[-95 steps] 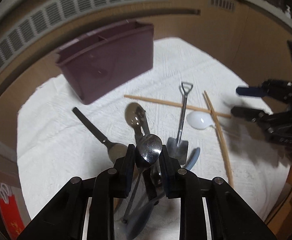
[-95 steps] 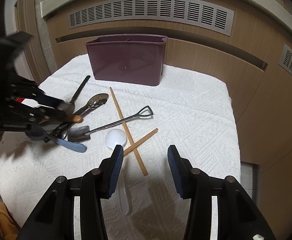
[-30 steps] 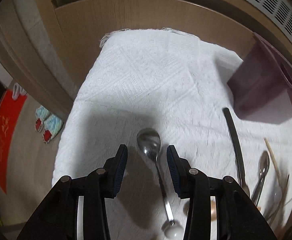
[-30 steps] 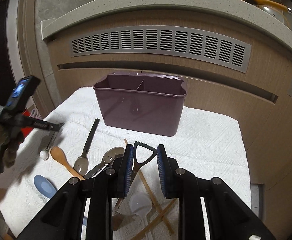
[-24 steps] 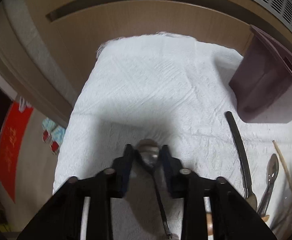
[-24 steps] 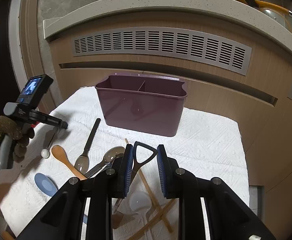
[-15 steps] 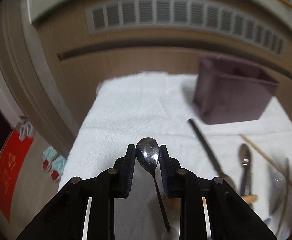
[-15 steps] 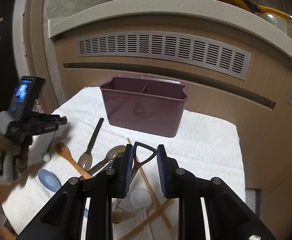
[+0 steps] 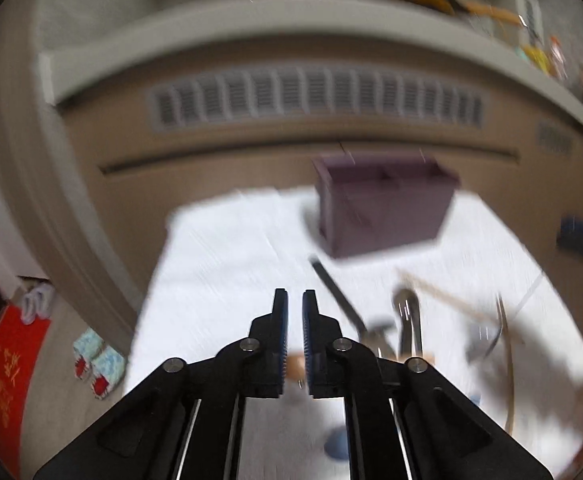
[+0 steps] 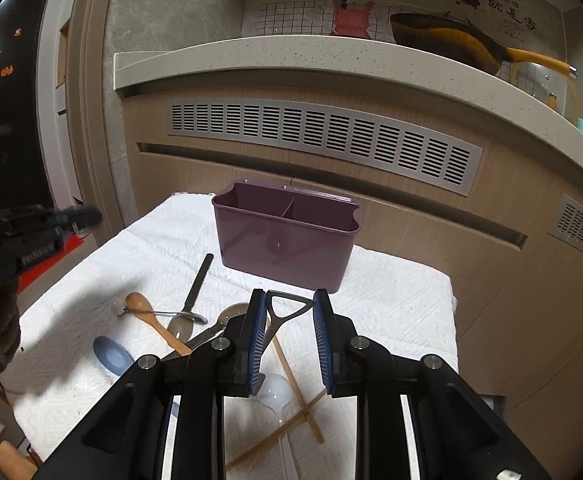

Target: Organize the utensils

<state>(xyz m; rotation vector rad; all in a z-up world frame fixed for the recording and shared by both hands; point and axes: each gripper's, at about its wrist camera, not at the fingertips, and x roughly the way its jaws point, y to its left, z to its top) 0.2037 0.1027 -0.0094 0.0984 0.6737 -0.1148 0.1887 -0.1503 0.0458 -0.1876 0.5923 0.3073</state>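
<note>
My right gripper (image 10: 288,312) is shut on the triangular handle of the shovel-shaped metal spoon (image 10: 285,308) and holds it above the white cloth (image 10: 391,312). Ahead stands the purple two-compartment utensil holder (image 10: 287,236), which shows empty. My left gripper (image 9: 295,312) is nearly shut with nothing between its pads; its view is blurred. It also shows in the right wrist view (image 10: 79,216) at far left, raised. The small ball-ended metal spoon (image 10: 151,312) lies on the cloth across the wooden spoon (image 10: 155,320).
On the cloth lie a black-handled spoon (image 10: 195,284), a blue spoon (image 10: 111,354), a white spoon (image 10: 277,398), crossed wooden chopsticks (image 10: 295,388) and another metal spoon (image 10: 227,316). A wooden cabinet front with a vent grille (image 10: 323,136) rises behind.
The small spoon has left my left gripper and now lies on the cloth; the left gripper has closed, risen and swung right. The right gripper has lifted slightly with the shovel spoon.
</note>
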